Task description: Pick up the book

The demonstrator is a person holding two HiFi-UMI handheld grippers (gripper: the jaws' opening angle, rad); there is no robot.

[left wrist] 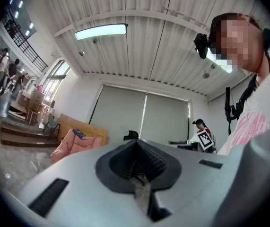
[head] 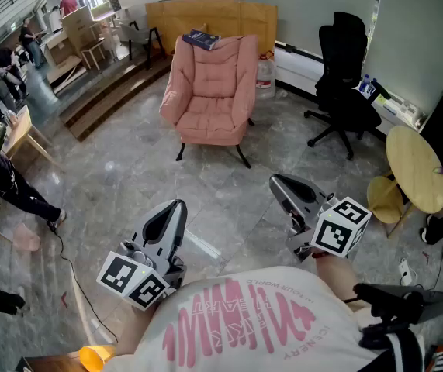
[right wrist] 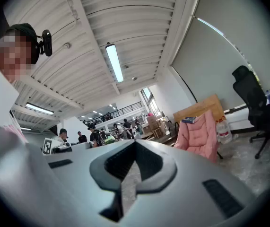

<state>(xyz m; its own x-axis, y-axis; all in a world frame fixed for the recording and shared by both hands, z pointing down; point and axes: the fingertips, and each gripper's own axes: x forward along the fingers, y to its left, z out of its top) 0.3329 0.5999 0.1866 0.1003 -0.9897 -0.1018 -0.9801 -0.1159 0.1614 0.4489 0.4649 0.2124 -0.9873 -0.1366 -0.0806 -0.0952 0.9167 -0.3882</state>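
A dark blue book [head: 200, 39] lies on top of the backrest of a pink armchair [head: 209, 91] across the grey floor. It also shows small and far off in the left gripper view [left wrist: 79, 133] and the right gripper view [right wrist: 189, 120]. My left gripper [head: 173, 211] is held low at the left, jaws shut with nothing between them [left wrist: 137, 162]. At the right my right gripper [head: 279, 184] is likewise shut and empty [right wrist: 132, 164]. Both point roughly toward the armchair and are far short of it.
A black office chair [head: 344, 76] stands right of the armchair, with a round yellow table [head: 415, 165] and a yellow stool [head: 388, 198] nearer me. Wooden steps [head: 105, 91] rise at the left. A person [head: 8, 180] stands at the far left. A wooden panel [head: 205, 14] leans behind the armchair.
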